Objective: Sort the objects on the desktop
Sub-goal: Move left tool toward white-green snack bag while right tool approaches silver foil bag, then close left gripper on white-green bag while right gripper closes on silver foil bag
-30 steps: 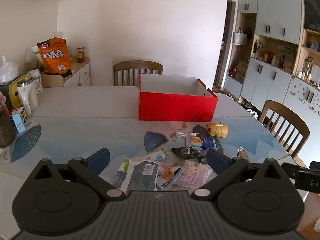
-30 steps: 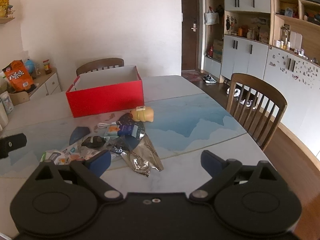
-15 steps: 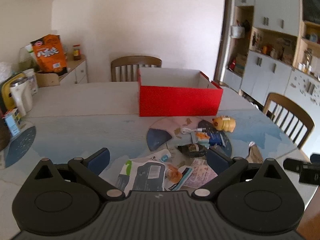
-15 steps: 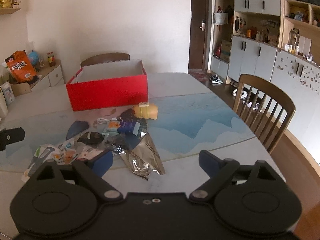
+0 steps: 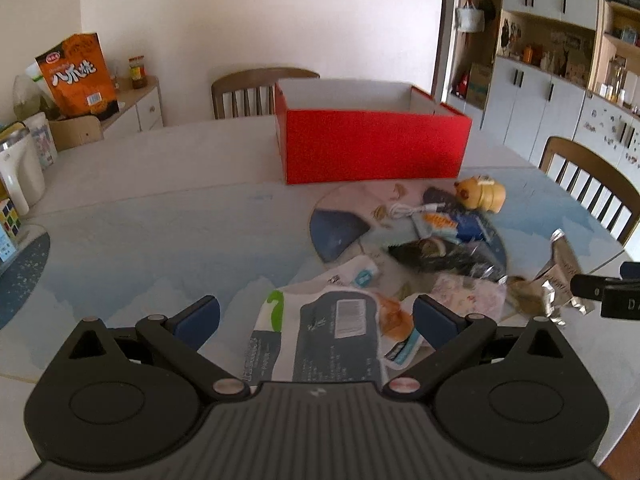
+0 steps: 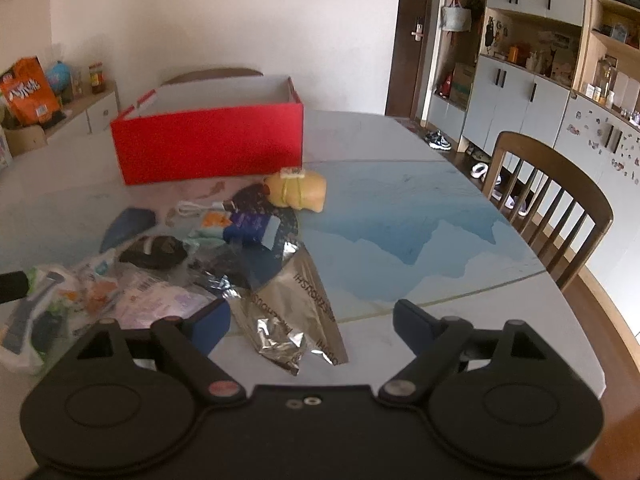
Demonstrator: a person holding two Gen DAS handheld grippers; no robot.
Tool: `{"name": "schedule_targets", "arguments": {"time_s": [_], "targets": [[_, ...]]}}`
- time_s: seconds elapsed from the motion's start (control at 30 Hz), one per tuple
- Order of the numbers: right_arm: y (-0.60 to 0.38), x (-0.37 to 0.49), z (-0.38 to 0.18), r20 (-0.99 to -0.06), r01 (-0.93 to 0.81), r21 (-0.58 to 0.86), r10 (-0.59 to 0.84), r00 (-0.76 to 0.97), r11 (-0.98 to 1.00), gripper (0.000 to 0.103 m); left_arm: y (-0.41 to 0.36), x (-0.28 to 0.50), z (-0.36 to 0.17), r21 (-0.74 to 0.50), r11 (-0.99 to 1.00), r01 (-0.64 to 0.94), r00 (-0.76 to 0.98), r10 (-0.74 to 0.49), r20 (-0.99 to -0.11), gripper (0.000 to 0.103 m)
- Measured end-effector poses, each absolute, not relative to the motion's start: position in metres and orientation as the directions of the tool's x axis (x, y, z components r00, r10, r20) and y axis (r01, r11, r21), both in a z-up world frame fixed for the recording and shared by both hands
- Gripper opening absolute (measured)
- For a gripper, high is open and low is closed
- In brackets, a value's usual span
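Silver wrapper [image 6: 294, 312] lies on the table [image 6: 420, 240] at 12 o'clock just ahead of the right tool [image 6: 312, 324], long axis running 11-to-5, between its closing, empty jaws; left tool [image 5: 316, 320] spread wide, empty, over the white packet [image 5: 320, 332].

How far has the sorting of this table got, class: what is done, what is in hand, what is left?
Done: nothing visible; what shows of the red box looks empty. In hand: nothing; left gripper open over the white packet, right gripper, jaws closing, over the foil wrapper, neither gripped. Left: the whole pile, including the yellow toy.
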State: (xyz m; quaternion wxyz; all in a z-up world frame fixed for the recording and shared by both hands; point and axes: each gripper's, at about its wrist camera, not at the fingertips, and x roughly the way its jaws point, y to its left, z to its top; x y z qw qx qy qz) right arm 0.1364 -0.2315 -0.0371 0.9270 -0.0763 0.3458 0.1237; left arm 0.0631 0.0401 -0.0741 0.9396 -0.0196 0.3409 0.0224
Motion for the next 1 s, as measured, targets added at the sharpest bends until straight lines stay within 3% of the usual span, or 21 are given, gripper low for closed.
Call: {"name": "schedule_targets", "arguments": {"time_s": [0.57,0.73,0.8,0.87,1.0], "targets": [[-0.213,0.169,-0.079,-0.713,-0.339,-0.108,0.165,0.682,0.935,0.085,0.052,0.087,-0.118,-0.04,0.998,-0.049,0.694,0.005,-0.72,0.103],[-0.214,0.173,-0.087,-0.729,-0.338,-0.1,0.162,0.665,0.936,0.073,0.05,0.09,-0.121,-0.042,0.998,-0.037,0.687,-0.005,-0.727,0.09],[-0.214,0.173,-0.086,-0.726,-0.335,-0.094,0.166,0.668,0.938,0.062,0.049,0.09,-0.122,-0.037,0.999,-0.038,0.686,-0.001,-0.728,0.085],[-0.214,0.173,-0.084,-0.725,-0.333,-0.096,0.163,0.669,0.938,0.06,0.049,0.09,-0.122,-0.035,0.998,-0.042,0.688,0.004,-0.725,0.083],[-0.218,0.175,-0.081,-0.722,-0.31,-0.088,0.154,0.674,0.947,0.055,0.049,0.091,-0.12,-0.02,0.998,-0.056,0.696,0.025,-0.717,0.067]]}}
